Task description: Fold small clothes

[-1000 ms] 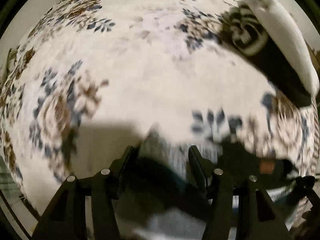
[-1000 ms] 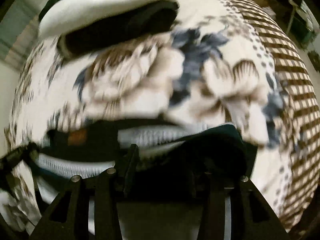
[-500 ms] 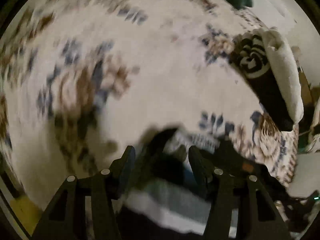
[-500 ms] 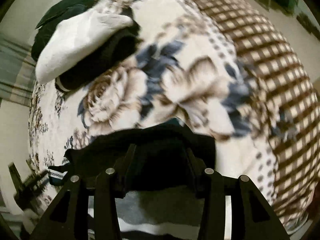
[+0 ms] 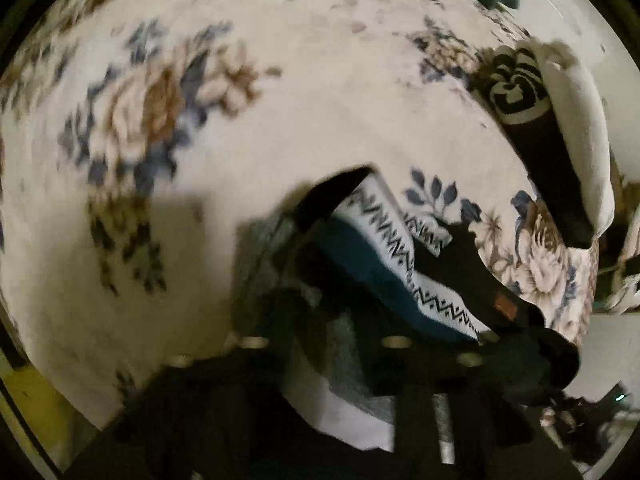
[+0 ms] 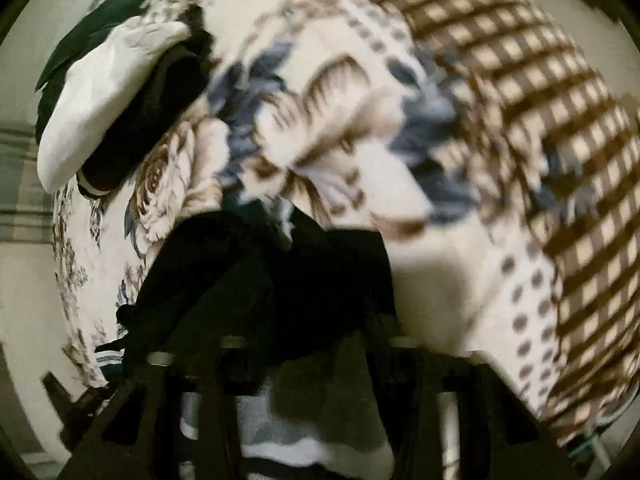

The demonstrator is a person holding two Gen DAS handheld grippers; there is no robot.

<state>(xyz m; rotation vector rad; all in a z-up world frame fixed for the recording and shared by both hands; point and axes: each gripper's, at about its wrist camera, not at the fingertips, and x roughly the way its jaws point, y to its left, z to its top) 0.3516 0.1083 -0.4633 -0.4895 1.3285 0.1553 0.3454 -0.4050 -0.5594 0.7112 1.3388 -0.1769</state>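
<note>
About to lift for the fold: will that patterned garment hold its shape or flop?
Probably floppy: the patterned garment bunches and drapes in soft folds. Likely light, being small and knitted. Unlikely to slide on the fuzzy floral blanket.

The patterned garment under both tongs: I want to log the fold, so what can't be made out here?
- Left wrist view: left tongs tips, dark and blurred against the patterned garment; grip unclear.
- Right wrist view: right tongs tips, lost in black cloth.
- Garment's lower part: cut off by both bottom edges.
- Garment type: bunched, unreadable.
</note>
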